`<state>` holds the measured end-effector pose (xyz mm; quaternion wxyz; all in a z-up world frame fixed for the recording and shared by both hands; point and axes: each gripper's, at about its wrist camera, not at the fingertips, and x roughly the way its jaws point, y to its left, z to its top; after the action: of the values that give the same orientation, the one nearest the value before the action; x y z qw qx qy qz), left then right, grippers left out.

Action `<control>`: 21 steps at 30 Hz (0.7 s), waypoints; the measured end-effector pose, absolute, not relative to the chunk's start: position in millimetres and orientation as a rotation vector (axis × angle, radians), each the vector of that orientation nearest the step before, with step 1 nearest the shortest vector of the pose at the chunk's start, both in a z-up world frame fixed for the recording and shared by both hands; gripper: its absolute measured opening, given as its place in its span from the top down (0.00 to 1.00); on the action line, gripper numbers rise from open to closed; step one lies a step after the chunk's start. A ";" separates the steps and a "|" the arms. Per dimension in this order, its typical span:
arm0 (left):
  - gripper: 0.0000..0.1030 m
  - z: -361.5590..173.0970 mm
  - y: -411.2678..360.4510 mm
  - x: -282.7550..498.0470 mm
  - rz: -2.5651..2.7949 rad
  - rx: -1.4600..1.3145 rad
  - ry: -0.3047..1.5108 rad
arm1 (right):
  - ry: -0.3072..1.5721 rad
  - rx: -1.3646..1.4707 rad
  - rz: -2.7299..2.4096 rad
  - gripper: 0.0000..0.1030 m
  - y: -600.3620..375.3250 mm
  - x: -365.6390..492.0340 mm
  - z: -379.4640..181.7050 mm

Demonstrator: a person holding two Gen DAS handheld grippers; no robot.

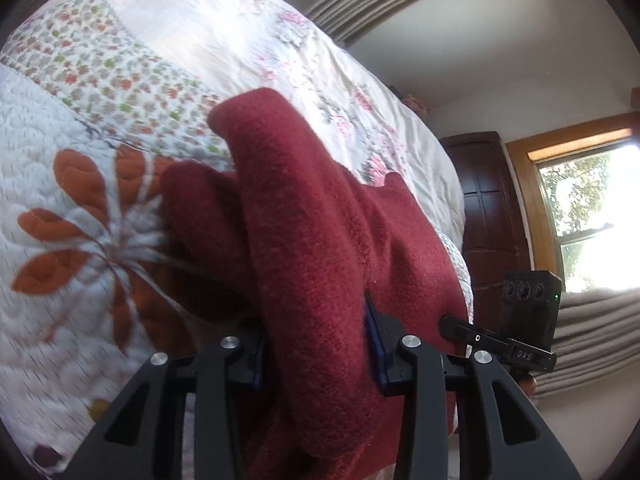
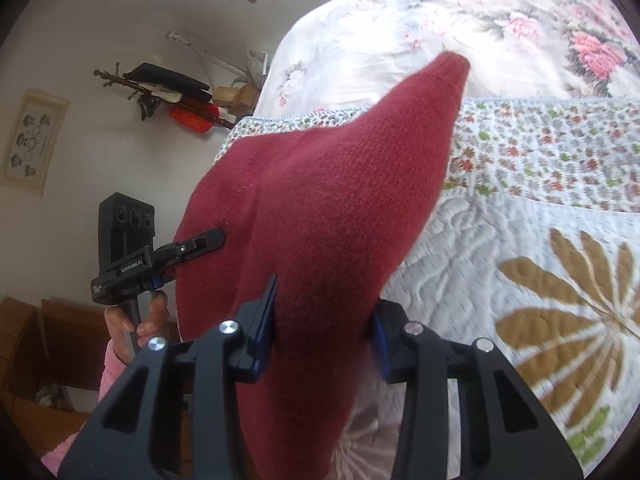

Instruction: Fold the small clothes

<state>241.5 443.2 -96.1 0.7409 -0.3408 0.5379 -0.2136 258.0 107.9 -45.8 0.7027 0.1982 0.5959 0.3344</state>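
Observation:
A dark red knit garment point(image 1: 320, 208) hangs lifted over the quilted bed point(image 1: 80, 168), stretched between both grippers. My left gripper point(image 1: 318, 340) is shut on a bunched fold of it. The right gripper point(image 1: 460, 326) shows at the garment's right edge, pinching the cloth. In the right wrist view the same red garment point(image 2: 340, 184) rises to a pointed corner, and my right gripper point(image 2: 324, 320) is shut on a thick fold. The left gripper point(image 2: 208, 240), held by a hand point(image 2: 140, 320), clamps the garment's left edge. The part of the garment below the grippers is hidden.
The bed carries a white quilt with leaf prints point(image 2: 520, 220) and a pale floral sheet point(image 2: 480, 20) beyond it. A window point(image 1: 580, 208) and dark wooden door point(image 1: 488, 200) stand past the bed. Cardboard boxes point(image 2: 24, 360) and wall clutter point(image 2: 180, 96) sit to the left.

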 end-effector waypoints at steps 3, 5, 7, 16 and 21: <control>0.62 -80.7 416.3 228.9 -0.509 -0.748 1.166 | 1.287 0.427 0.746 0.62 82.6 240.5 -23.5; 0.62 -67.9 393.5 216.6 -0.540 -0.741 1.154 | 1.270 0.415 0.748 0.62 60.6 226.6 -8.5; 0.62 -54.3 364.6 202.1 -0.577 -0.706 1.139 | 1.260 0.414 0.741 0.62 36.0 213.0 3.0; 0.61 -67.9 268.5 169.0 -0.586 -0.601 1.134 | 1.267 0.463 0.648 0.61 -54.5 175.9 -15.2; 0.53 -118.3 253.9 152.6 -0.492 -0.582 1.156 | 1.367 0.518 0.604 0.57 -68.8 171.5 -90.6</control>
<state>152.6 253.9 -118.3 0.7697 -0.2685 0.5329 -0.2268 171.5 -68.8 -90.6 0.7033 0.2329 0.6143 0.2715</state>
